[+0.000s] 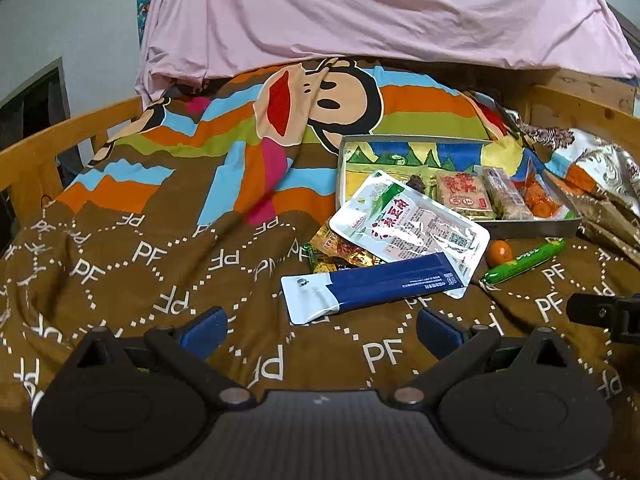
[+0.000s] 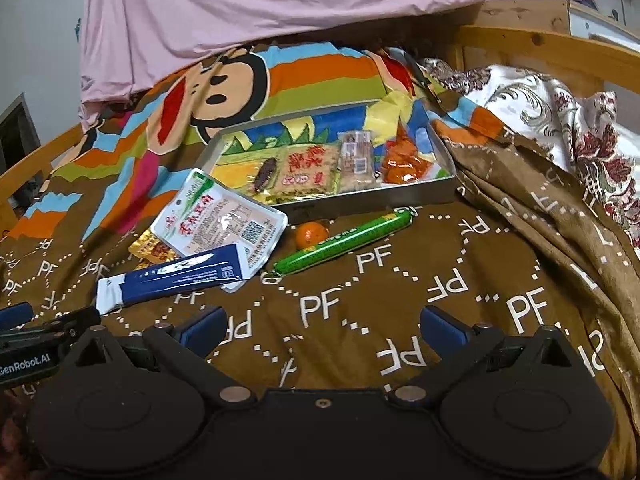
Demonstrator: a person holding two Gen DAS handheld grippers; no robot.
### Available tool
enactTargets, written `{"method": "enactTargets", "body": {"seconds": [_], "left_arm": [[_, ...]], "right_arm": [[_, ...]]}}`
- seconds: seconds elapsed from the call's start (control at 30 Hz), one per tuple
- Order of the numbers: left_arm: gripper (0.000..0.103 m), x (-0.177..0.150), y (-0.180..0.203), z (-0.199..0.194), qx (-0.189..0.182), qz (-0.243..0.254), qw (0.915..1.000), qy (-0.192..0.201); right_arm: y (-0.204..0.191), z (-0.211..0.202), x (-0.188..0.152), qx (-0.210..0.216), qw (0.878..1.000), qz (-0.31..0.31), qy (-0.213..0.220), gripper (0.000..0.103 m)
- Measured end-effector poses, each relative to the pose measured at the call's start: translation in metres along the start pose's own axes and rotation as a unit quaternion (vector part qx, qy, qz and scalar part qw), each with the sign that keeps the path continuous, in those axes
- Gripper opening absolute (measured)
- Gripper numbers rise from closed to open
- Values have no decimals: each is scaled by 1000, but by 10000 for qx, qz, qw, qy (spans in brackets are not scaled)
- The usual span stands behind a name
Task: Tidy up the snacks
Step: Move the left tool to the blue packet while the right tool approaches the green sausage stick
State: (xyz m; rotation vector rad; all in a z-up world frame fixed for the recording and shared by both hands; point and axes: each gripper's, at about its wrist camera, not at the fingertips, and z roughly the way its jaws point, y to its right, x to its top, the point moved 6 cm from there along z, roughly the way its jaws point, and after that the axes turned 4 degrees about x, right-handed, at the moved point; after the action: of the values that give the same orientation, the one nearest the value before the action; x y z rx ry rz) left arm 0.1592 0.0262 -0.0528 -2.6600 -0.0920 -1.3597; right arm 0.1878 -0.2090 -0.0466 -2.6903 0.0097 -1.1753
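At 12 o'clock of the spread-fingered right gripper (image 2: pixel 322 330), green sausage stick (image 2: pixel 344 240) lies diagonal w/ crimped ends; left gripper (image 1: pixel 322 330) spread too.

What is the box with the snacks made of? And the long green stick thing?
The tray looks like thin metal: grey, dull shine, straight folded walls. The green sausage stick seems wrapped in glossy plastic film, since light glints along it and its ends are pinched shut.

Gold packet (image 1: pixel 344 249) half under pouch (image 1: pixel 412 228)
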Motion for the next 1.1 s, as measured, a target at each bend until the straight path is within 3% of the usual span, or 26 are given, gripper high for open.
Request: {"method": "enactTargets", "body": {"seconds": [0.33,0.63,0.9,1.1], "left_arm": [[102,9,13,13,104,639,9979,36],[102,25,32,34,143,1383,9901,172],[103,28,51,56,-66,2397,9705,249],[103,31,53,74,-228,2671,9633,147]], "right_arm": [[3,26,14,116,9994,-112,-304,102],[9,52,33,101,9976,-584,-354,102],[20,78,38,53,9978,-417,-512,102],[22,93,39,-1,9977,-331,-591,102]]}}
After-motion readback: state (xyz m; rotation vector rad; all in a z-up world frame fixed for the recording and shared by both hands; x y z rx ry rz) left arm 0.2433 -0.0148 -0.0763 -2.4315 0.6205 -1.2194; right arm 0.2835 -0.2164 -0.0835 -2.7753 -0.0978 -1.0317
